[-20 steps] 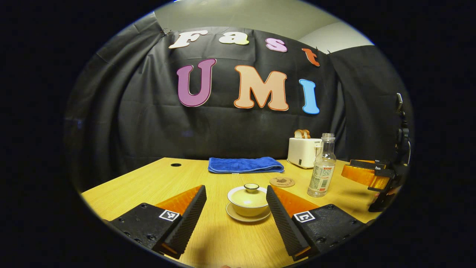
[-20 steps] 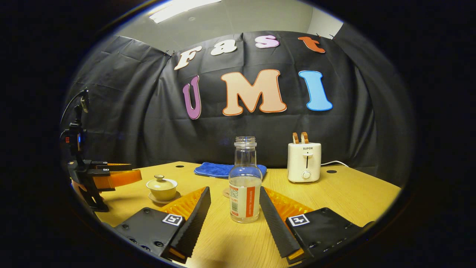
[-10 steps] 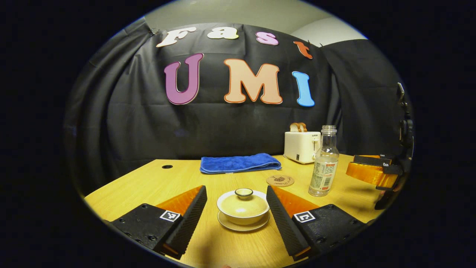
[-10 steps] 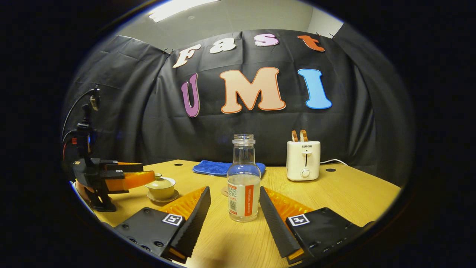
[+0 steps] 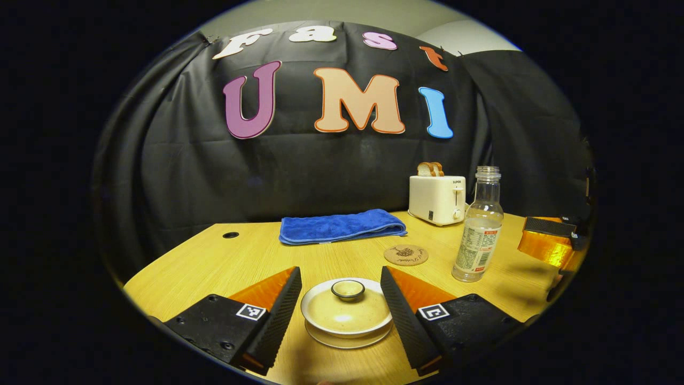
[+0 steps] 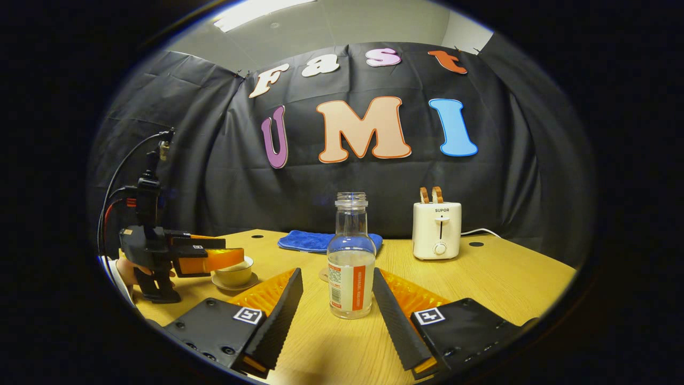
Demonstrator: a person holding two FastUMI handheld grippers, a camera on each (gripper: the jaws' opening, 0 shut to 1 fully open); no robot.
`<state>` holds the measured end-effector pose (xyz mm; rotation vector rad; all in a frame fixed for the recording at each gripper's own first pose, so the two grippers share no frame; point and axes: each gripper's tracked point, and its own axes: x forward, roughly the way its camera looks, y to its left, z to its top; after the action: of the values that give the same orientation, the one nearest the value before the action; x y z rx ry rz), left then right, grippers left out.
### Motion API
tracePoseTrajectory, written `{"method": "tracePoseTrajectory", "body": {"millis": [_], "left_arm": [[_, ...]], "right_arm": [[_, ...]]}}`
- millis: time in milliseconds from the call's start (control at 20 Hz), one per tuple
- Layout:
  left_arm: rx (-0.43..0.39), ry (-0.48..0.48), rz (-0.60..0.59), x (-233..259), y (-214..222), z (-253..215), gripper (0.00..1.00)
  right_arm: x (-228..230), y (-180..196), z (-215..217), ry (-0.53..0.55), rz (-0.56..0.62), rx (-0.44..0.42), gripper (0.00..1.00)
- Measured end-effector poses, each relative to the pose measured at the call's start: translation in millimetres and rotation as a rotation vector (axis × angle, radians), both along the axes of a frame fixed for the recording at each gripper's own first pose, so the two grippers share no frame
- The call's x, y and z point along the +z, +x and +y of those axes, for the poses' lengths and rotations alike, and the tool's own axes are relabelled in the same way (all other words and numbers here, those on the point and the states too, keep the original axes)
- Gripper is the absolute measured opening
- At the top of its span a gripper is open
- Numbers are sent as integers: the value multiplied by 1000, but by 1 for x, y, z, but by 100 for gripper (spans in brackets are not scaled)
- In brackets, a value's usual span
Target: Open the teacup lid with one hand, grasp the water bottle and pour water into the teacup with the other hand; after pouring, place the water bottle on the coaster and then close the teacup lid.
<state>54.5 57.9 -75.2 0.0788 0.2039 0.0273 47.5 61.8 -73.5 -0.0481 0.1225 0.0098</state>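
A cream teacup (image 5: 346, 315) stands on its saucer with the lid (image 5: 347, 305) on, knob up. It sits between the fingers of my left gripper (image 5: 339, 270), which is open and apart from it. In the right gripper view the left gripper (image 6: 211, 258) hovers at lid height over the teacup (image 6: 233, 275). The clear water bottle (image 6: 351, 267), uncapped and partly filled, stands upright between the fingers of my open right gripper (image 6: 336, 272), with gaps on both sides. The round cork coaster (image 5: 406, 255) lies left of the bottle (image 5: 477, 235).
A folded blue towel (image 5: 339, 226) lies at the back of the wooden table (image 5: 214, 262). A white toaster (image 5: 437, 199) with bread slices stands at the back right. A hand (image 6: 124, 270) holds the left gripper near the table's edge.
My left gripper has moved forward and down, so the teacup now lies between its fingers. The right gripper has edged slightly closer to the bottle and stays open.
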Motion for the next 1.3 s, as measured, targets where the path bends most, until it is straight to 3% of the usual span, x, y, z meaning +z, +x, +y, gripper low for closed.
{"method": "tracePoseTrajectory", "body": {"millis": [50, 100, 250, 400, 550, 600, 650, 950, 1000, 1050, 1300], "left_arm": [[-2, -1, 10, 0, 2, 0, 87], [2, -5, 31, -6, 3, 1, 77], [-13, -3, 53, -9, 4, -6, 70], [-29, 2, 49, -10, 7, -7, 54], [-30, -1, 30, -6, 8, -5, 48], [-32, -1, 28, -7, 9, -6, 35], [-33, -1, 28, -7, 9, -7, 31], [-9, -5, 14, -5, 9, 0, 28], [-2, -14, -7, -2, 8, 2, 27], [0, -22, -21, 1, 8, 2, 27], [19, -40, -95, 11, 4, 6, 27]], "right_arm": [[0, 0, 0, 0, 0, 2, 86], [1, 1, 0, 1, 0, 5, 86], [-1, 1, 0, 0, 1, 6, 86], [0, 1, 1, 1, 1, 9, 90], [-1, 2, 1, 1, 1, 10, 90], [0, 2, 1, 1, 1, 10, 86], [-1, 2, 1, 1, 1, 10, 86], [-1, 2, 1, 1, 1, 9, 86], [-1, 2, 1, 1, 1, 9, 90], [-1, 2, 1, 1, 1, 9, 86], [-1, 2, 1, 0, 3, 4, 87]]}}
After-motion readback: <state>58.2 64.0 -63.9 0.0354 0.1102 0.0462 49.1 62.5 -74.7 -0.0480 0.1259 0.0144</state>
